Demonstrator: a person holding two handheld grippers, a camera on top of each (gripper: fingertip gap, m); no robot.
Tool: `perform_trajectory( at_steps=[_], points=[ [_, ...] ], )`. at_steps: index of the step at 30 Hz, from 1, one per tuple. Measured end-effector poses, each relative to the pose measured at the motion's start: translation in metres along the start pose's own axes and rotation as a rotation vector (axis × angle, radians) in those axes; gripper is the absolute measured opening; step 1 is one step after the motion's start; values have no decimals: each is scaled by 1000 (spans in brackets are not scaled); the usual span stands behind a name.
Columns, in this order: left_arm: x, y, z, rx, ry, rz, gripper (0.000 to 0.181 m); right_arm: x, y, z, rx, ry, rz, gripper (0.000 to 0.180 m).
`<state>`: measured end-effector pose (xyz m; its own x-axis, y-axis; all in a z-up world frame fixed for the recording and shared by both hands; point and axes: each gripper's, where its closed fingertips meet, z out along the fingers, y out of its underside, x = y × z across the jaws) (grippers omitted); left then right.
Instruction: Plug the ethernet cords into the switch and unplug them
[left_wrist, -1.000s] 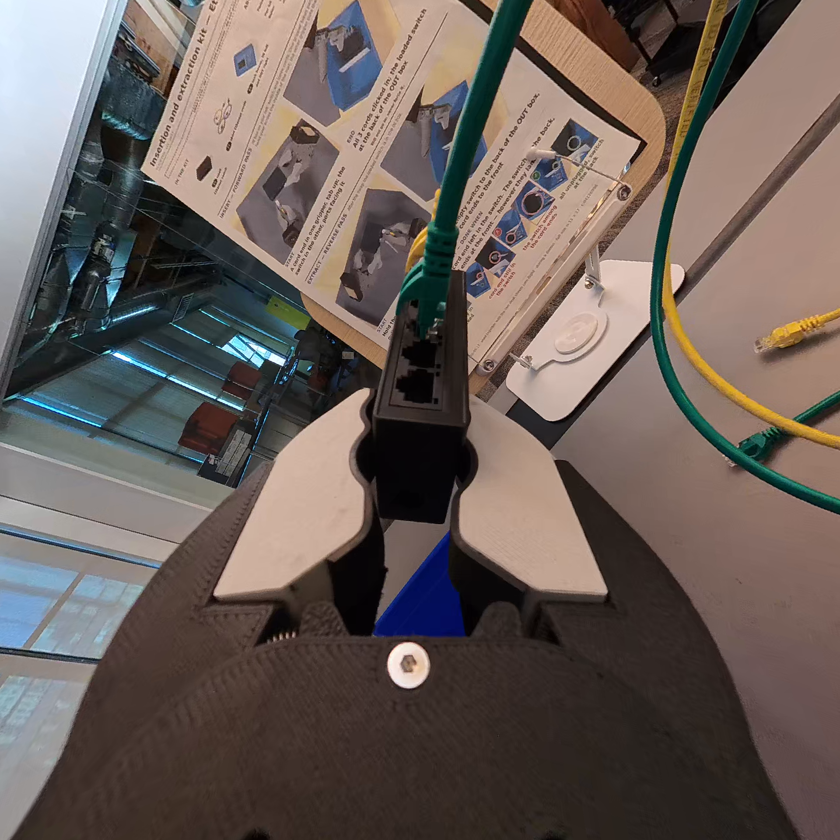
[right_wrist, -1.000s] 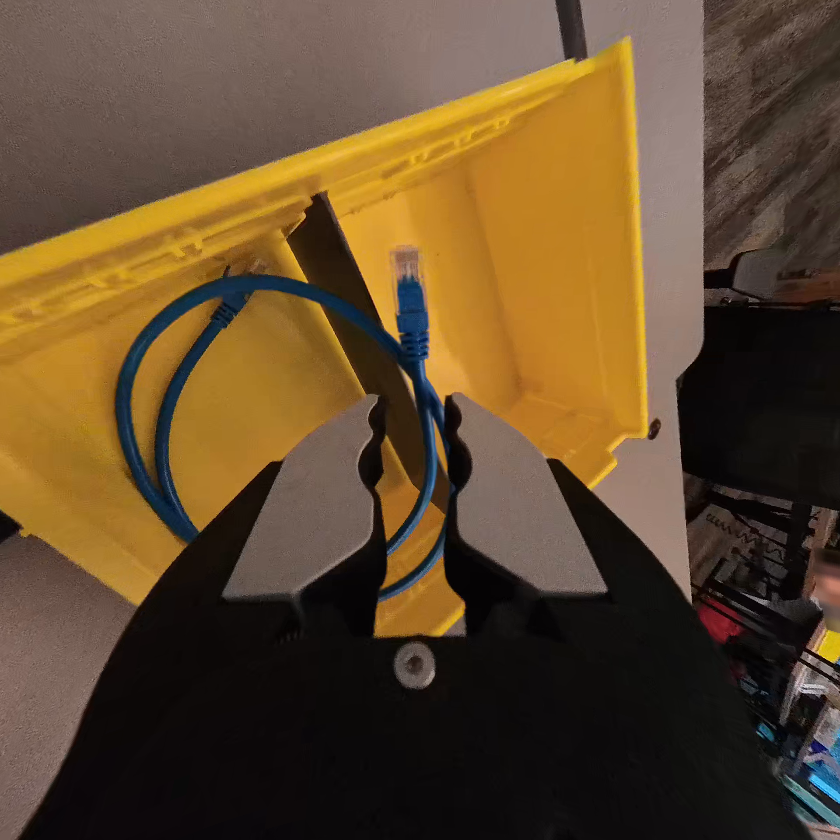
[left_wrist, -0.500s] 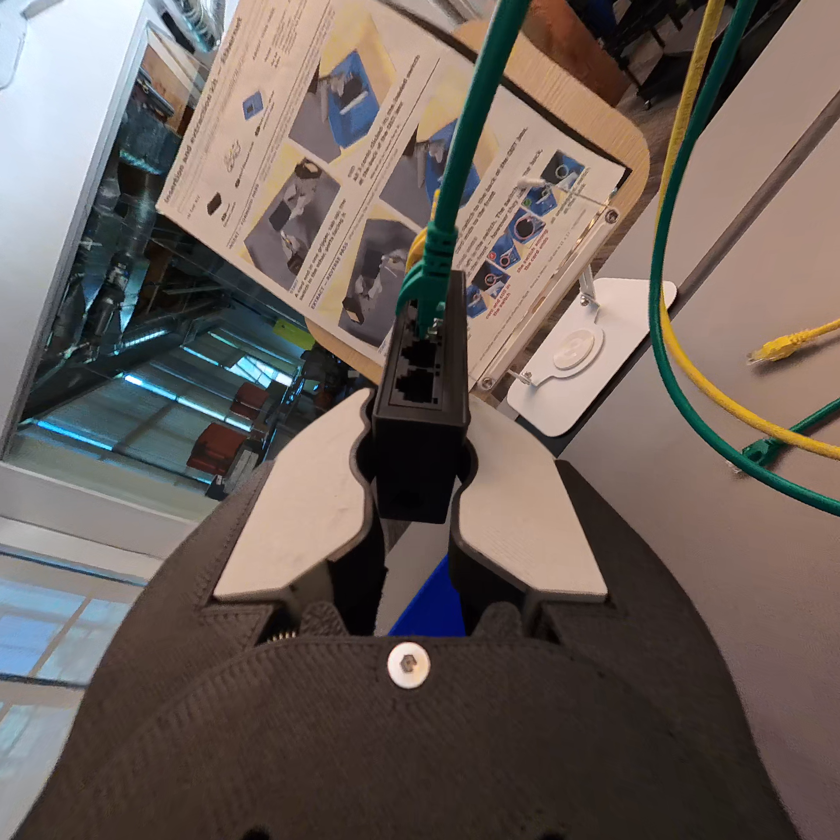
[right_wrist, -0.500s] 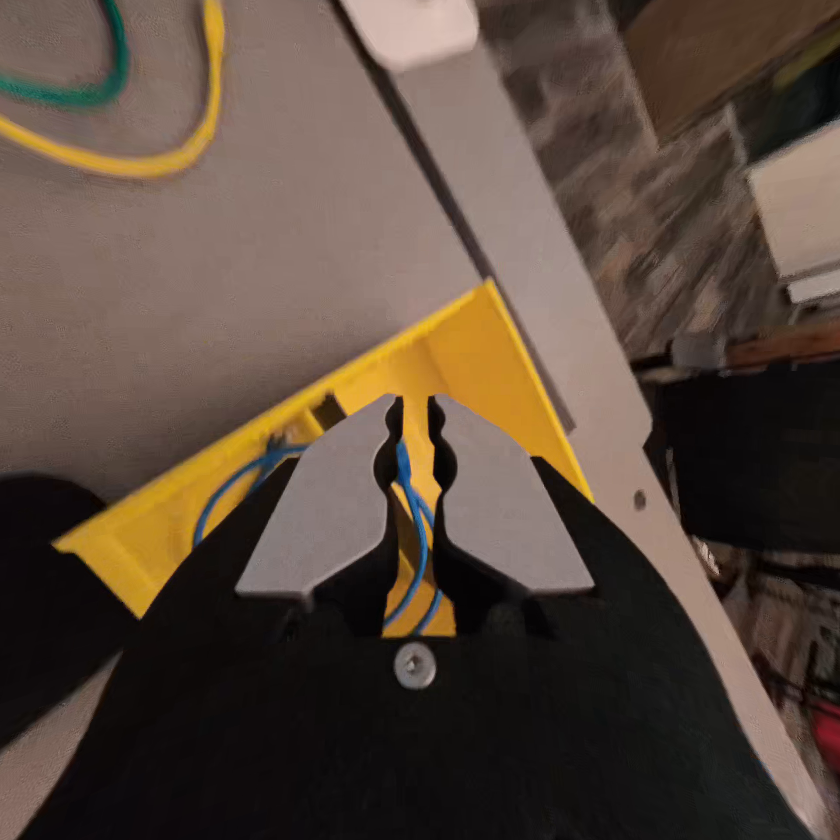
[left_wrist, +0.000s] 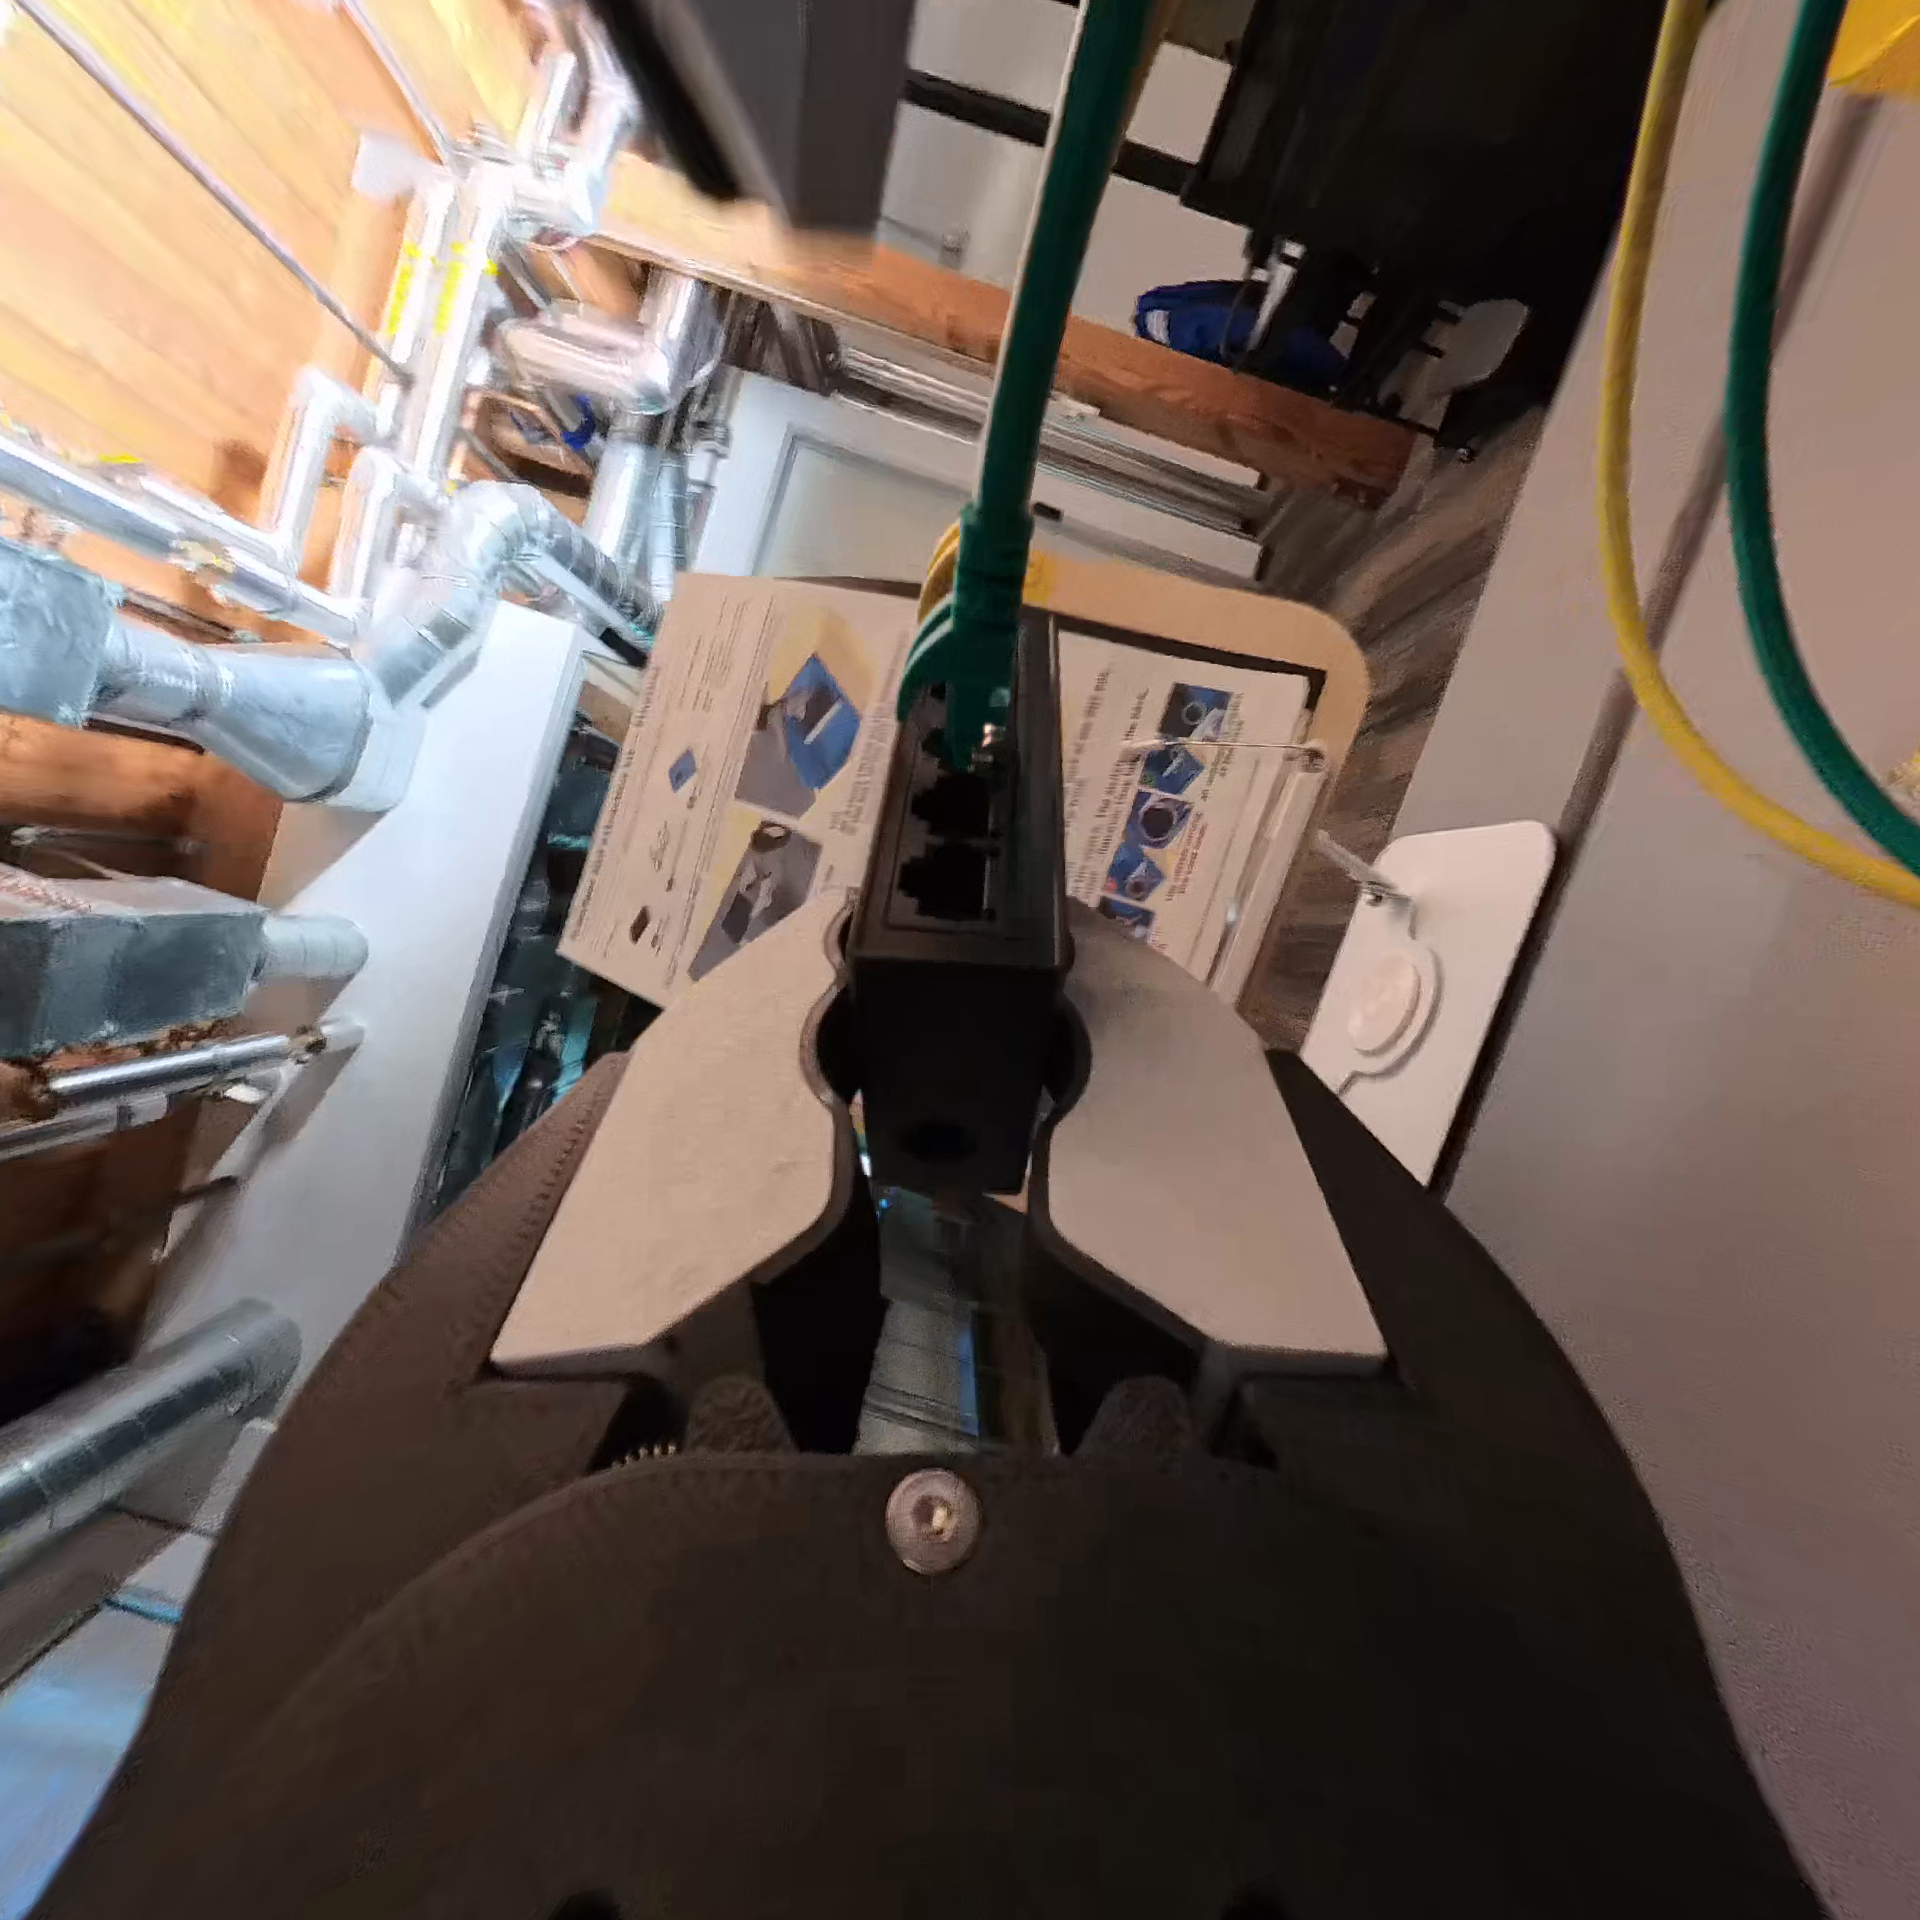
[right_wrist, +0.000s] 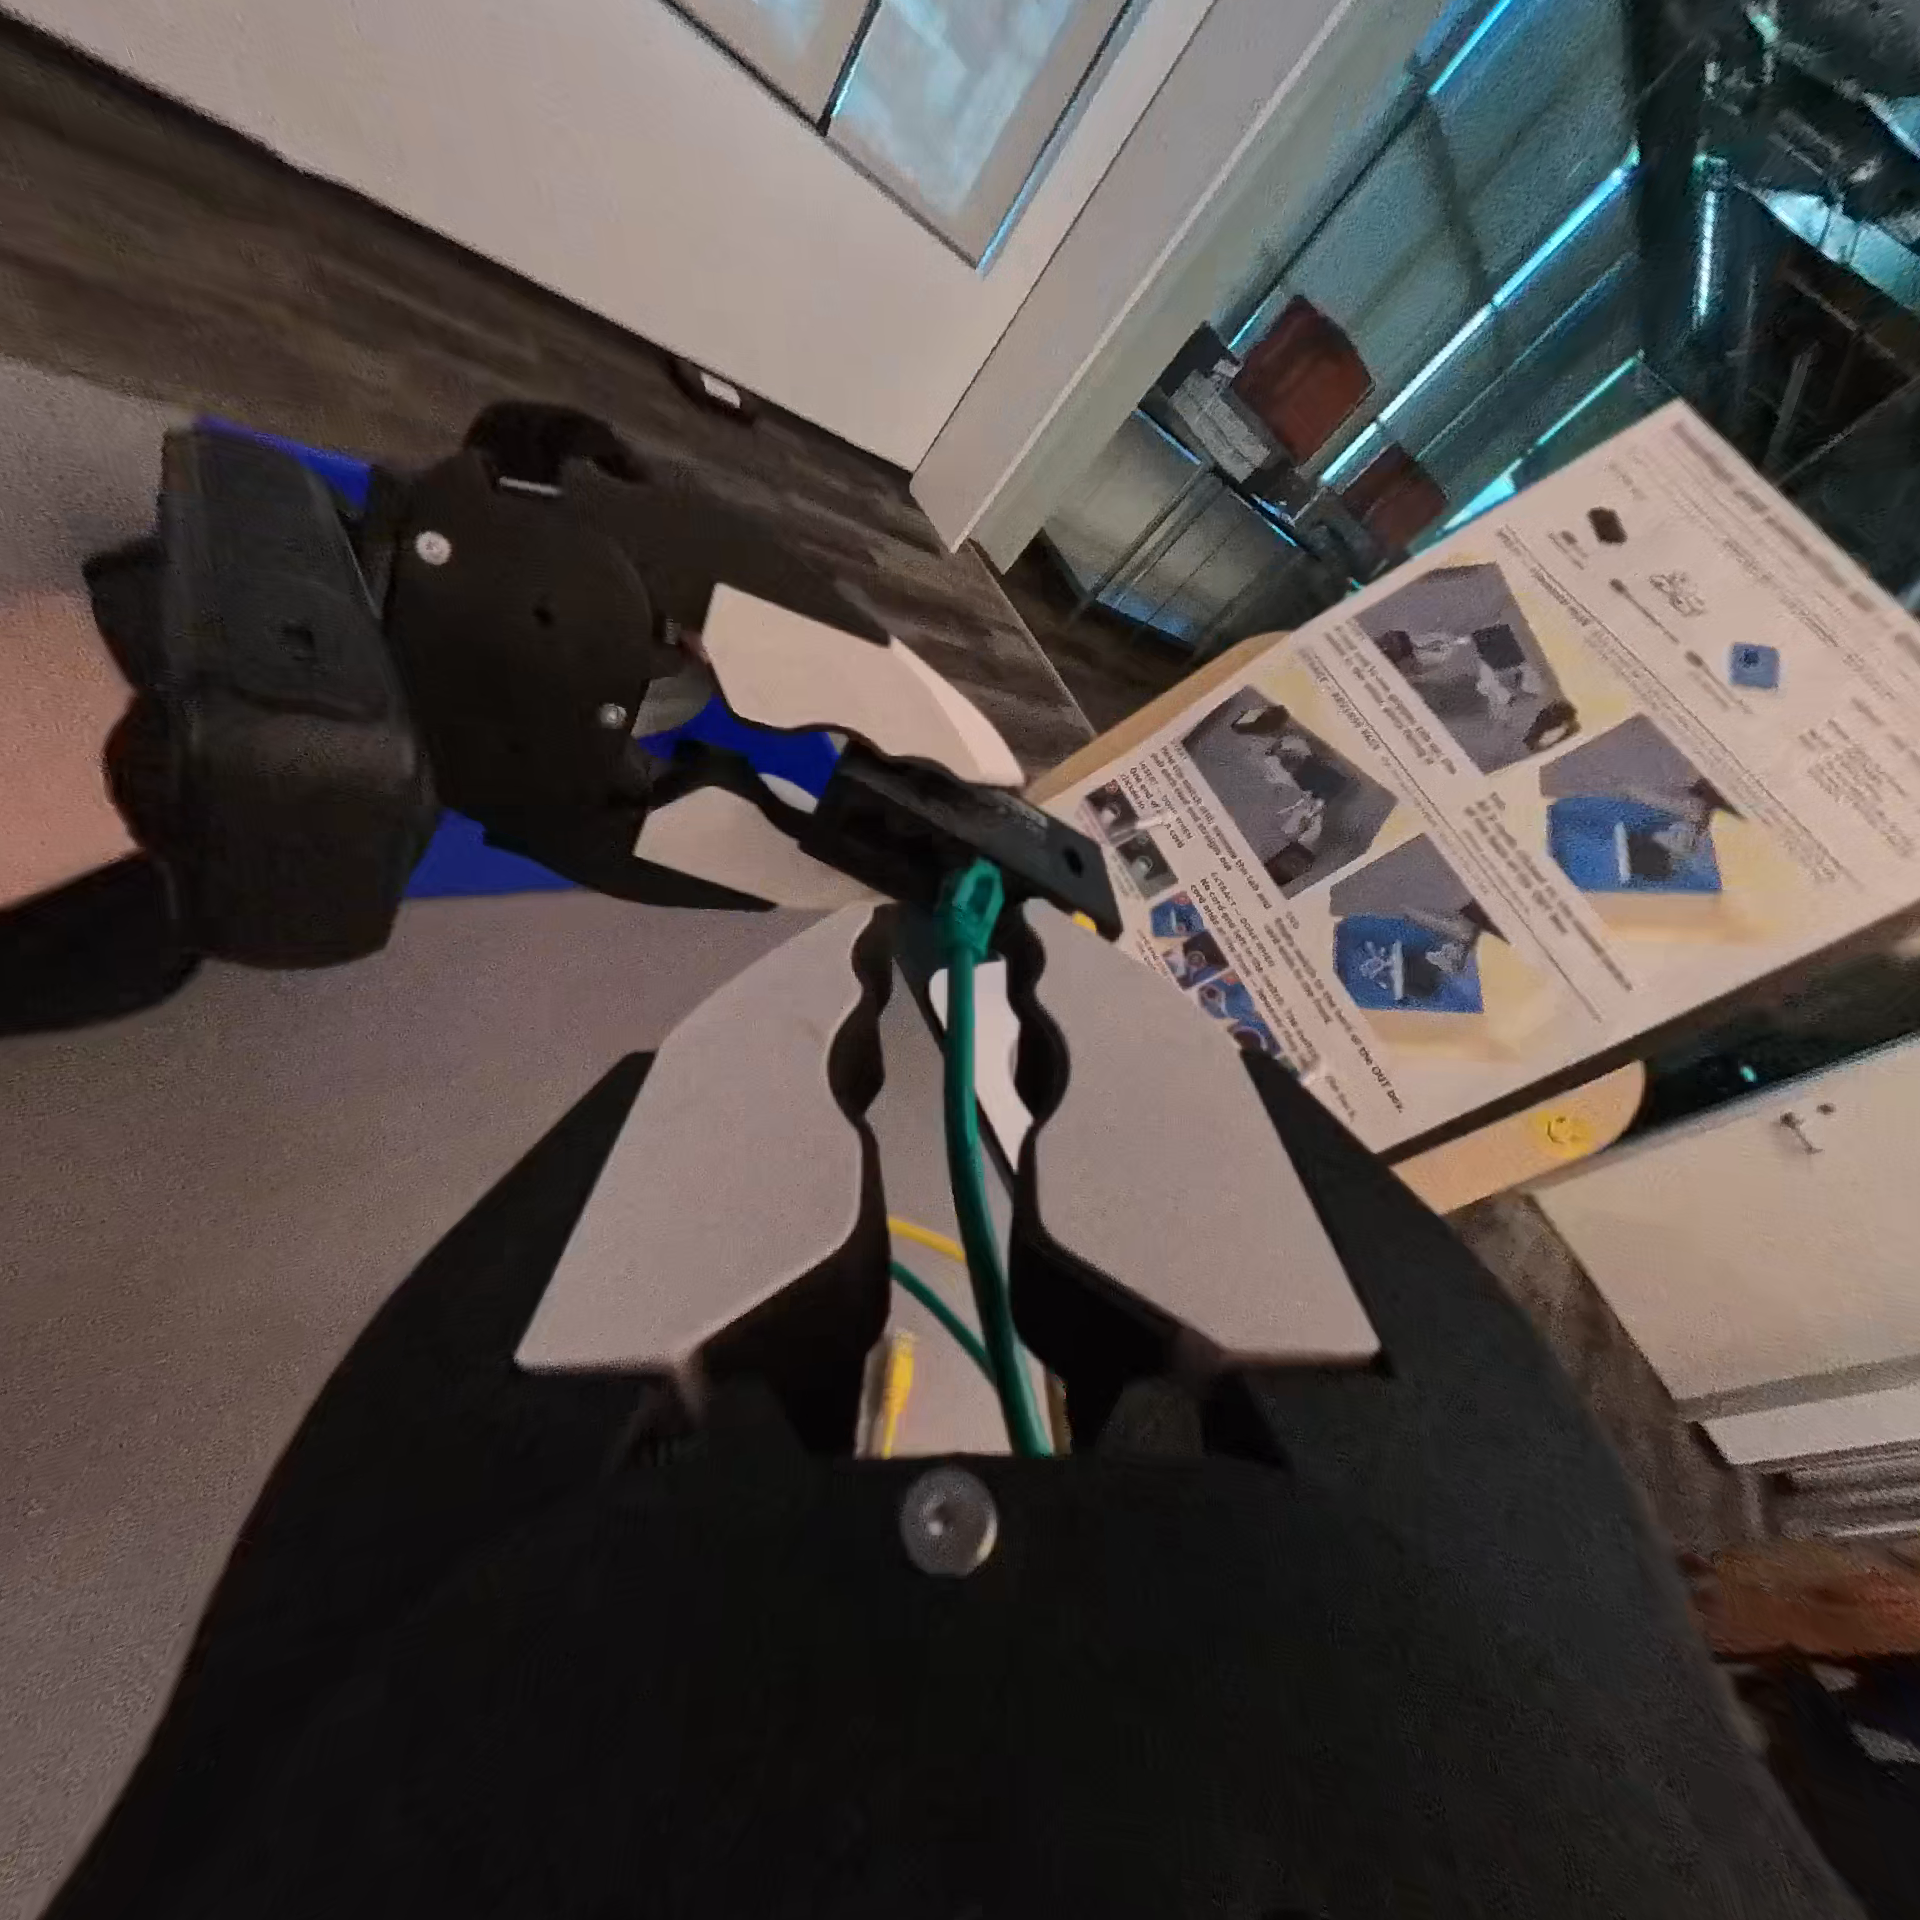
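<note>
The left gripper (left_wrist: 956, 997) pinches the black switch (left_wrist: 961, 935) between its fingers, ports facing up. A green cord (left_wrist: 1023, 416) is plugged into the far port; a yellow plug shows just behind it, and the two nearer ports are bare. A printed sheet (left_wrist: 748, 758) stands beyond, and a yellow cord (left_wrist: 1631, 582) loops to the right.

The right gripper (right_wrist: 951, 925) is spread around the green cord (right_wrist: 971, 1122) without pinching it, tips just under the switch (right_wrist: 935, 821). The left gripper (right_wrist: 831, 769) is ahead-left and the sheet (right_wrist: 1507, 748) ahead-right.

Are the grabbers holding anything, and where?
The left gripper pinches the black switch by its sides, at its near end. The right gripper is open around the green cord, not gripping it.
</note>
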<state>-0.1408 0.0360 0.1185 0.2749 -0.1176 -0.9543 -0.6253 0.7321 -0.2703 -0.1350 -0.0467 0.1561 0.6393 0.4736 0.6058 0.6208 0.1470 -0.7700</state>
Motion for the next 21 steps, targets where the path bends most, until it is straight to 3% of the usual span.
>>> perform_trajectory(
  at_steps=[5, 7, 13, 21],
  points=[
    [19, -8, 4, -11, 97, 16, 29, -6, 21, 16, -153, 23, -545, 25],
    [20, -9, 4, -21, 112, 17, 29, -10, 29, 20, -186, 13, -674, 26],
    [17, -20, -1, -7, 114, 13, 29, -1, 37, 25, -189, 81, -905, 23],
    [14, -24, -4, 3, 107, 19, 29, 2, 37, 25, -193, 100, -950, 18]
  ],
)
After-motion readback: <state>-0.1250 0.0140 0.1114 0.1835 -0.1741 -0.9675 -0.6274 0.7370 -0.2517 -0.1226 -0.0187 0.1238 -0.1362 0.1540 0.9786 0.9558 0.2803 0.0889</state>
